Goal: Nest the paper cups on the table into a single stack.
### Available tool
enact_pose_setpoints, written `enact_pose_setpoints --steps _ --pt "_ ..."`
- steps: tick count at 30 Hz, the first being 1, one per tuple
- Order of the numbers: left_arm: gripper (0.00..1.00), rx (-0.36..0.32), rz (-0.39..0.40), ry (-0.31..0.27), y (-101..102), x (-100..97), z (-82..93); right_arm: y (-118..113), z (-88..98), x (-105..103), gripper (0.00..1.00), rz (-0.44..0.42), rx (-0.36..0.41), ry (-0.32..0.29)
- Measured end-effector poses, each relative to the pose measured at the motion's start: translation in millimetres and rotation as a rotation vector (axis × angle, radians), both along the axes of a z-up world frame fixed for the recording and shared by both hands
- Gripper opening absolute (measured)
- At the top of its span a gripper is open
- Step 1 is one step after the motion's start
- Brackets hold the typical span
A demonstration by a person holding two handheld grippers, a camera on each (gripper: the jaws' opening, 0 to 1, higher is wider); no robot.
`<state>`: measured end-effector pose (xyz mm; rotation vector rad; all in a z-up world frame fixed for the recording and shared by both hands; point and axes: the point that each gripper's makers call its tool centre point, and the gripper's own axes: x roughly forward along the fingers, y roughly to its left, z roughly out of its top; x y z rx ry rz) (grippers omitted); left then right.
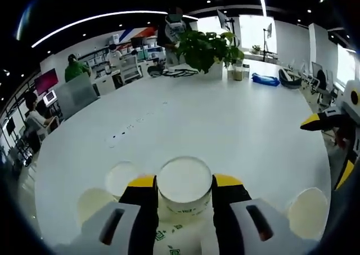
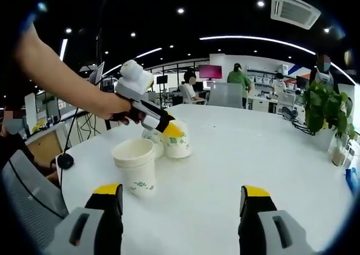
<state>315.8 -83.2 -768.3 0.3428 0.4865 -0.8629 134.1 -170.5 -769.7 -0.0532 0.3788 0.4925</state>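
The large round white table (image 1: 225, 125) has a smooth matte top that runs across the middle of both views, its far edge lined by office desks and seated people who are too small to make out. A leafy green potted plant (image 1: 209, 48) stands at the upper centre of the left gripper view.

In the right gripper view, the right gripper (image 2: 181, 201) rises from the bottom with its yellow-tipped grey jaws spread wide and bare tabletop between them. Left of centre, a person's hand (image 2: 115, 110) holds the left gripper (image 2: 173, 130), whose jaws are clamped on a white paper cup with green print (image 2: 176, 141). Its writing is too blurred to read.

An upright white paper cup (image 2: 136, 166) stands just in front of it. Another pale cup (image 2: 155, 142) sits behind, mostly hidden.

In the left gripper view, three more pale cups (image 1: 308, 210) show around the jaws, seen from above and partly cut off.
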Motion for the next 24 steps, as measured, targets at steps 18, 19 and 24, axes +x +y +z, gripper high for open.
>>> enact_pose_setpoints --steps 18,19,24 --pt "0.35 -0.069 0.012 -0.043 6 -18.8 40.0 4 8.5 0 0.84 0.012 0.038 -0.02" --pt "0.35 -0.075 0.016 -0.046 7 -20.3 42.9 4 8.5 0 0.84 0.013 0.038 -0.019" --pt "0.35 -0.122 0.056 -0.041 15 -28.0 57.9 8 10.6 -1 0.83 0.029 0.048 -0.026"
